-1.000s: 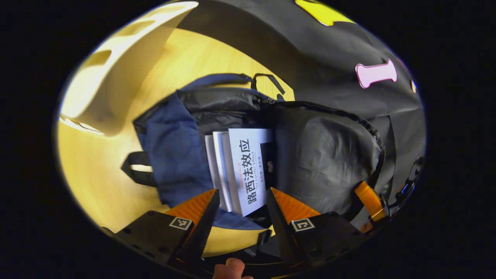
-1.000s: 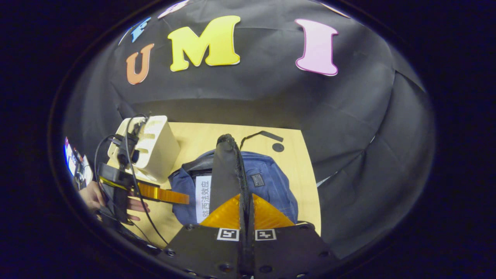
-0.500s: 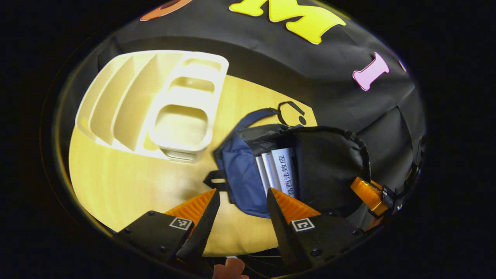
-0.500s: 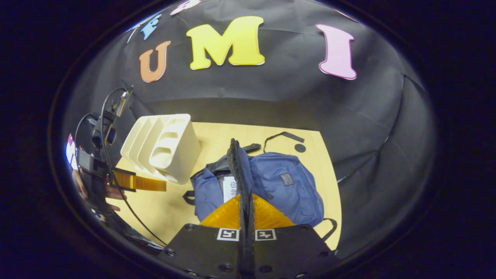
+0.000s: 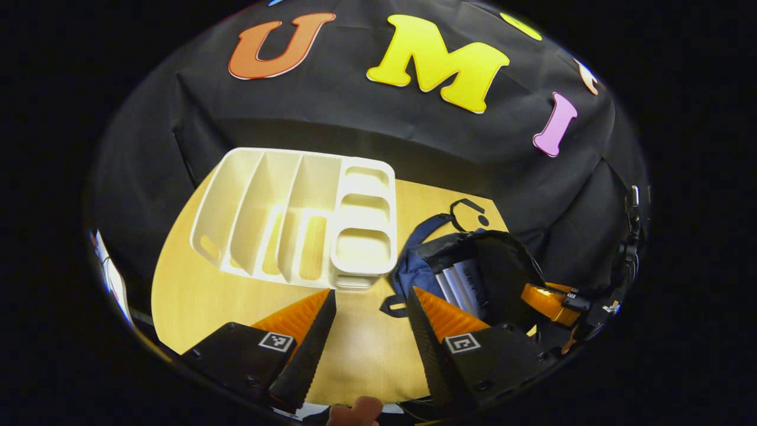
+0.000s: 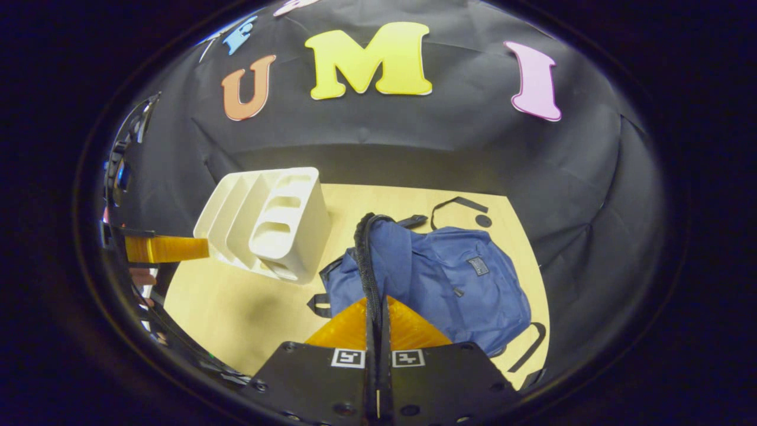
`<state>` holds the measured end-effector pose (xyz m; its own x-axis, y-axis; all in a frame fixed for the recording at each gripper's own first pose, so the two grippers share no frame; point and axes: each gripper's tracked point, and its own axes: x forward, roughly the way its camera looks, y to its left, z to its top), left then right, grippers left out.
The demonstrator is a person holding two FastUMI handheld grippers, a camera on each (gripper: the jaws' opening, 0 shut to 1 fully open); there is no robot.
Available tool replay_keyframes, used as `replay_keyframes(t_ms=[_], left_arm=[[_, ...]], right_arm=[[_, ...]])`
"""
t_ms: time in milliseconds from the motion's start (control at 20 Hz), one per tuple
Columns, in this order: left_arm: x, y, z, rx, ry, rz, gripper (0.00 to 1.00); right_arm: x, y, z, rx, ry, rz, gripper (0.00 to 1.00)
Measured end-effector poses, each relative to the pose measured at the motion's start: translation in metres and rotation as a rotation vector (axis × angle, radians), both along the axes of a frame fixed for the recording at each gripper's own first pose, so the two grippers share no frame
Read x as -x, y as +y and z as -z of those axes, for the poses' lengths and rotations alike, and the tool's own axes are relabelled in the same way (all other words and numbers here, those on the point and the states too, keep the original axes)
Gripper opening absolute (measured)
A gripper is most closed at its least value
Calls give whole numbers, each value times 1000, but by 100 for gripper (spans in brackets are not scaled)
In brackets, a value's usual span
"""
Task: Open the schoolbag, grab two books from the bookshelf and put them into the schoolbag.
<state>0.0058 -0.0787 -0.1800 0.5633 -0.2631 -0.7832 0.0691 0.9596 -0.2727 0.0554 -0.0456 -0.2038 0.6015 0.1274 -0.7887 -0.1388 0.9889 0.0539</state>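
The blue schoolbag (image 6: 437, 284) lay open on the table (image 5: 195, 296), its flap (image 6: 368, 260) pinched by the right gripper (image 6: 377, 319). Two books (image 5: 461, 284) were seen inside, and the white bookshelf (image 5: 295, 219) stood empty. The left gripper (image 5: 369, 313) was held open, holding nothing. The task seemed nearly done.

A pale wooden table (image 6: 236, 313) stands against the black cloth wall (image 6: 414, 142).

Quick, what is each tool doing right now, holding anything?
Left tool: open, holding nothing, above the table.
Right tool: closed on the bag's flap, holding it up; books sit inside the bag.
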Motion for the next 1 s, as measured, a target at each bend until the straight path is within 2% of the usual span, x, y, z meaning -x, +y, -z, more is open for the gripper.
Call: replay_keyframes(t_ms=[50, 300, 650, 750, 800, 850, 900, 1000], left_arm=[[2, 8, -2, -1, -8, -6, 77], [13, 42, -13, 5, -42, -44, 78], [28, 95, -12, -53, -67, -114, 78], [32, 105, -14, -57, -70, -127, 78], [31, 107, -15, -58, -74, -129, 78], [30, 108, -16, -62, -80, -131, 78], [27, 108, -15, -65, -85, -130, 78], [25, 105, -18, -64, -101, -123, 78]], right_arm=[[0, 6, 6, -5, 2, 2, 5], [9, 52, 50, -45, 76, -9, 5], [12, 86, 99, -80, 132, 5, 19], [13, 94, 105, -104, 140, 7, 19], [14, 98, 106, -119, 134, 6, 27], [13, 103, 105, -128, 124, 5, 41], [13, 107, 101, -136, 109, 0, 48], [14, 111, 93, -142, 80, -11, 76]])
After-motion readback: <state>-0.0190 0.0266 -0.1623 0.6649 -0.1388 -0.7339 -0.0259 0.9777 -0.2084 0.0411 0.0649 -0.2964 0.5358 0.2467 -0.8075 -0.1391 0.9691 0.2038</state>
